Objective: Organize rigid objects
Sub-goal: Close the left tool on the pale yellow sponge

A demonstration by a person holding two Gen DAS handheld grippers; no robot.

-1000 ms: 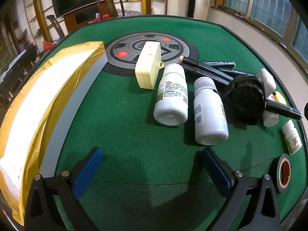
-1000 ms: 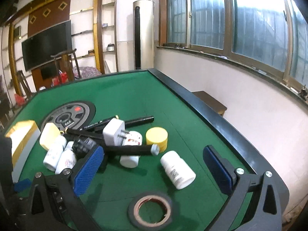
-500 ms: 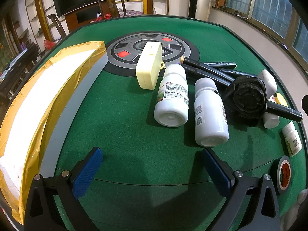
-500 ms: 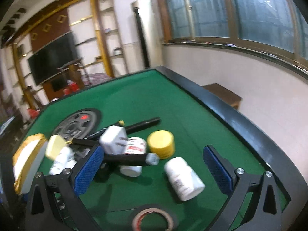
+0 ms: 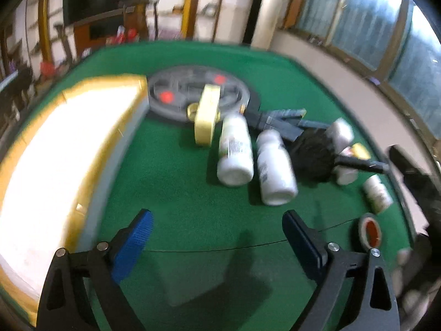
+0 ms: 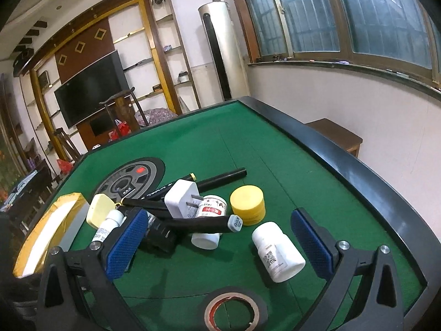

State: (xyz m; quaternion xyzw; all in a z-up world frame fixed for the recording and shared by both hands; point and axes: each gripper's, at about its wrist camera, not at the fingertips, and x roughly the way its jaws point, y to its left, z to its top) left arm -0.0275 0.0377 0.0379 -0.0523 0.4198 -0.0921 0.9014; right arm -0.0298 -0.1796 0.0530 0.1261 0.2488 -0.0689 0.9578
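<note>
Hovering wide-spread: left gripper, nothing between fingers.

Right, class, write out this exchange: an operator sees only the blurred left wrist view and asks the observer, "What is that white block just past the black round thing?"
Observer: A white plug adapter, lying on the black pens with its metal prongs showing.
Operator: And the yellow bit near it?
Observer: A round yellow jar, standing upright with its lid on.
Operator: Is the other gripper holding anything?
Observer: No. The right hand-held gripper is open and grips nothing; a white bottle lies on its side near its right finger.
</note>
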